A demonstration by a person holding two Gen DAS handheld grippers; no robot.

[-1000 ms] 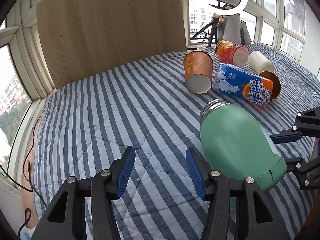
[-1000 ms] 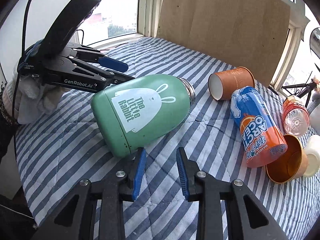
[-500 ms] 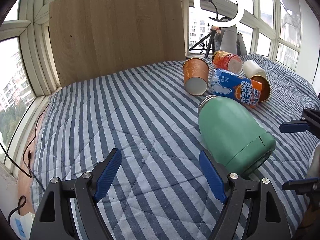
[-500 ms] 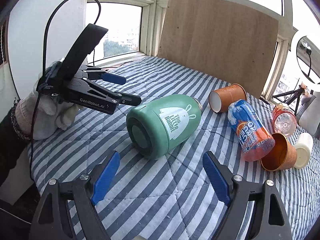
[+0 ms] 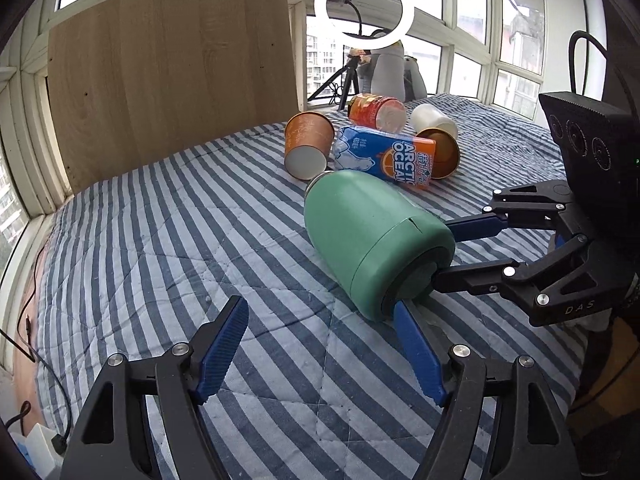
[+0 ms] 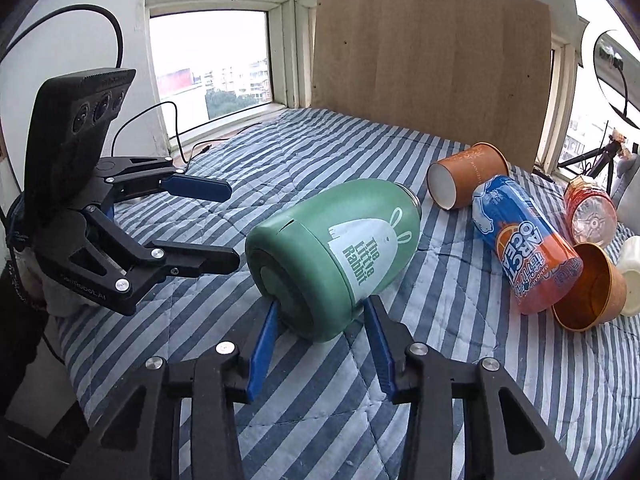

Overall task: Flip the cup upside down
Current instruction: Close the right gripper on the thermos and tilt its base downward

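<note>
A green insulated cup (image 5: 368, 236) with a white rabbit label lies on its side on the striped bedcover, its base toward me and its metal mouth pointing away; it also shows in the right wrist view (image 6: 336, 252). My right gripper (image 6: 322, 340) is open, its blue fingers straddling the cup's base end, close to it, contact unclear. It appears in the left wrist view (image 5: 456, 248) too. My left gripper (image 5: 320, 348) is open and empty, just left of the cup's base; it shows at the left of the right wrist view (image 6: 224, 224).
Behind the cup lie an orange paper cup (image 6: 464, 176), a blue-orange Arctic Ocean can (image 6: 524, 240), a red bottle (image 6: 592, 212), a second orange cup (image 6: 588, 288) and a white cup (image 6: 632, 276). A wooden board (image 5: 172, 76) stands at the back. Windows surround the bed.
My right gripper narrowed and moved in around the cup's base. My left gripper drew nearer the cup, which now lies closer in both views.
</note>
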